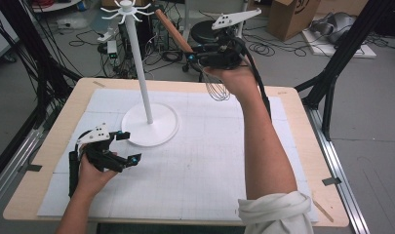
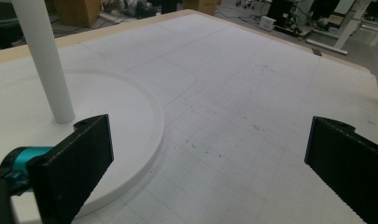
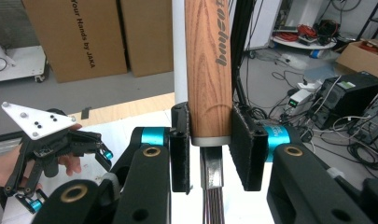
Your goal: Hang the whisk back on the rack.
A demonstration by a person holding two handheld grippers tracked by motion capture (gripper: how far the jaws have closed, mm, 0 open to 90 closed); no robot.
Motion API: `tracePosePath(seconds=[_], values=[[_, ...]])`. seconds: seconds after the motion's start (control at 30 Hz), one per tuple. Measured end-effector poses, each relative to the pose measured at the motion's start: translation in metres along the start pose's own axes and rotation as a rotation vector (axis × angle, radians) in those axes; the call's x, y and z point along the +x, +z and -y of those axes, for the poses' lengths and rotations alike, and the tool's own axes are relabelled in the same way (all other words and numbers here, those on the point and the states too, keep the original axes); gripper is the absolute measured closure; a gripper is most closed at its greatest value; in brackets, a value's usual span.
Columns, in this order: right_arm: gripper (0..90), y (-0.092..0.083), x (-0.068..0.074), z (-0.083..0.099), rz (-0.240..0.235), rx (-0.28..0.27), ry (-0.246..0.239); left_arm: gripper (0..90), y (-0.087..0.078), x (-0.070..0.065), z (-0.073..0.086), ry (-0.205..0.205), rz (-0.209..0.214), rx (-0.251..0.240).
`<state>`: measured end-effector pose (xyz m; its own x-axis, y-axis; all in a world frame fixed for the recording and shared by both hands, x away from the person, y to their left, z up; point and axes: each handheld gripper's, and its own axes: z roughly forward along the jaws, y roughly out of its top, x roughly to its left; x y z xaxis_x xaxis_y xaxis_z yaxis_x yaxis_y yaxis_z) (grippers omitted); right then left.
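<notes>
There's print on the brown cardboard box (image 3: 70, 35) behind the table: it reads "…our Hands by JAKA", the first word cut off by the picture's edge. The wooden whisk handle (image 3: 208, 65) carries dark lettering running along its length, sideways and partly cropped, so it can't be made out for sure. Another box (image 1: 292, 17) in the high view bears a round mark, too small to read.

One stand (image 1: 147, 97) rises from the table (image 1: 292, 105). One whisk (image 1: 178, 34) hangs beside its pole. Two grippers flank the stand: left gripper (image 1: 126, 146), right gripper (image 1: 192, 53).
</notes>
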<state>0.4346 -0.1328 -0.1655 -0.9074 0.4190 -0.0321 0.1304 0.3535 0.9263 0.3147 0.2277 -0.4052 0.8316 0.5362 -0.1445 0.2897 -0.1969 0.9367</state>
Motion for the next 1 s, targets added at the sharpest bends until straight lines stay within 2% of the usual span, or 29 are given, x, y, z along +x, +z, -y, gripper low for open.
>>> tracePosePath(seconds=[0.23,0.73,1.0], values=[[71.3,0.004,-0.006,-0.003,0.01,0.003,0.014,1.6,-0.001,0.0,0.0,-0.006,-0.001,-0.006],[71.3,0.013,-0.006,-0.007,0.007,0.0,0.017,1.6,-0.003,0.002,0.001,-0.005,-0.005,-0.003],[71.3,0.022,-0.002,-0.008,-0.005,0.019,0.009,1.6,-0.003,0.002,0.001,-0.007,-0.004,-0.003]])
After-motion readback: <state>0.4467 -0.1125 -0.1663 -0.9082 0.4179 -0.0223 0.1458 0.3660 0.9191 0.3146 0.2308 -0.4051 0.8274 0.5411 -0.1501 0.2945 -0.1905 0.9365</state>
